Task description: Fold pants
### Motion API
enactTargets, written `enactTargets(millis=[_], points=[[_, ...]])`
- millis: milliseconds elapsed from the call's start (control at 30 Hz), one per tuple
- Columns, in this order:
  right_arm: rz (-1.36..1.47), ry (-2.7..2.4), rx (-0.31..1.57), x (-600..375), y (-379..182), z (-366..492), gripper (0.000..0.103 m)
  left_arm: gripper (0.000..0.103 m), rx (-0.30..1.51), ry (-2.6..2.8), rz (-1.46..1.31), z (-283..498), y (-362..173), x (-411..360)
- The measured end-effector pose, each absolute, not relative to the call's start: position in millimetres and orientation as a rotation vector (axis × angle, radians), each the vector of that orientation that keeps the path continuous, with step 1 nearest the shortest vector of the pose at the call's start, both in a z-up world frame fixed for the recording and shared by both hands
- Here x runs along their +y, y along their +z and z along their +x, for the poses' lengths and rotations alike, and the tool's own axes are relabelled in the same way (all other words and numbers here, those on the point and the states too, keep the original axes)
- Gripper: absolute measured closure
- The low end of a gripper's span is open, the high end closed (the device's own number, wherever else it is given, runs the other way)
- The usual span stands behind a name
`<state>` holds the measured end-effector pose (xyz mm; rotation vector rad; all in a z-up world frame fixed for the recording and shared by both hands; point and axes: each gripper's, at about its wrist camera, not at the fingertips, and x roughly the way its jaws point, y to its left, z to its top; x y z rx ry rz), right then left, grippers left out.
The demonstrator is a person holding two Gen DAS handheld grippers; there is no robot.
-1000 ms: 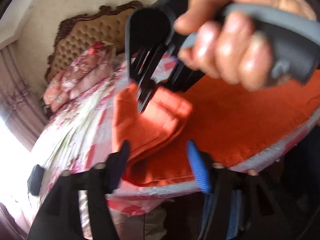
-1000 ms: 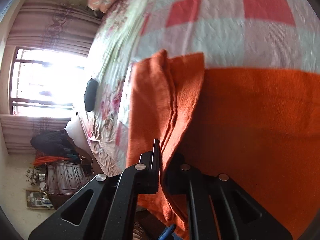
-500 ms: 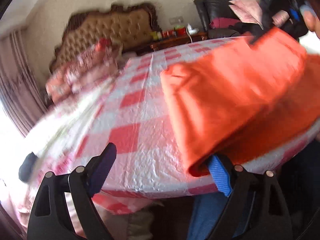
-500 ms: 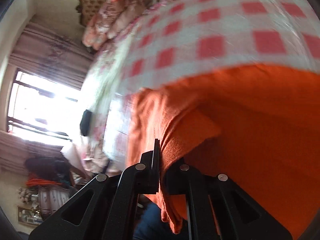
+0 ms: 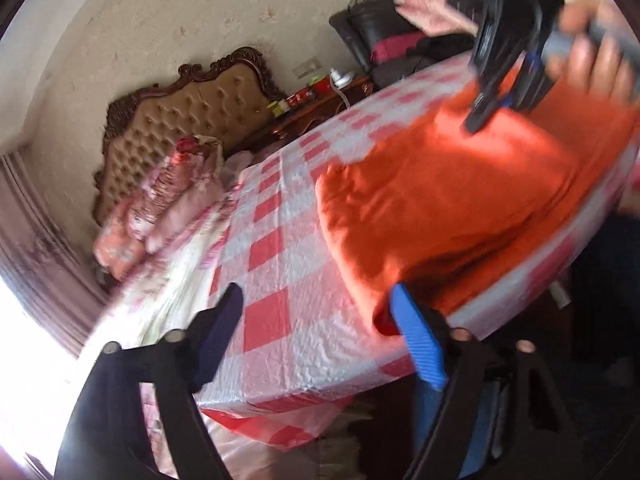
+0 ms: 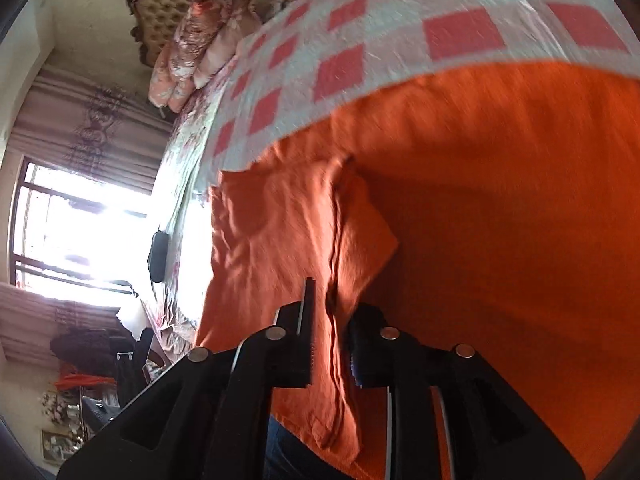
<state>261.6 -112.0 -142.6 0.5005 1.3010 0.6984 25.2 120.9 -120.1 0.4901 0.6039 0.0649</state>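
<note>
Bed (image 5: 280,280) with red-checked cover carries the work. Orange pants (image 5: 440,208) lie folded over at its near edge, one end reaching the near corner, a flap draping past the edge in the right wrist view.

Right hand-held gripper (image 6: 330,320): jaws opening, pant fabric between them, pads no longer pressing.

Left hand-held gripper (image 5: 316,328): jaws closing, spread, nothing between them; its blue pad (image 5: 416,340) sits just beside the pants' near corner.

Risk: the released layer may slide off the edge, since the cover looks slick and the fold overhangs.
</note>
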Motion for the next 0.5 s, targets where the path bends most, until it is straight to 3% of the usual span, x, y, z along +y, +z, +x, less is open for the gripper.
enactTargets(millis=[33,100,267,333,367,500], points=[[0.513,0.703,1.296,-114.0,-141.8,266.9,0.050,0.043,0.612,0.025,0.395,29.2,-106.5,124.6],[0.572,0.675,1.243,-116.9,-137.5,283.1,0.019,0.051,0.608,-0.035,0.280,36.7,-87.1,123.2],[0.474,0.733,1.049,-109.0,-106.6,288.2,0.019,0.053,0.595,-0.148,0.052,77.5,-61.4,115.5],[0.473,0.721,1.092,-106.1,-118.7,289.5,0.019,0.058,0.661,-0.178,0.035,105.0,-69.5,103.0],[0.518,0.707,1.115,-111.6,-125.7,290.4,0.019,0.067,0.692,-0.195,0.047,118.6,-76.1,92.2],[0.707,0.641,1.132,-159.5,-141.7,277.4,0.019,0.069,0.755,-0.288,0.013,149.6,-99.3,53.8]])
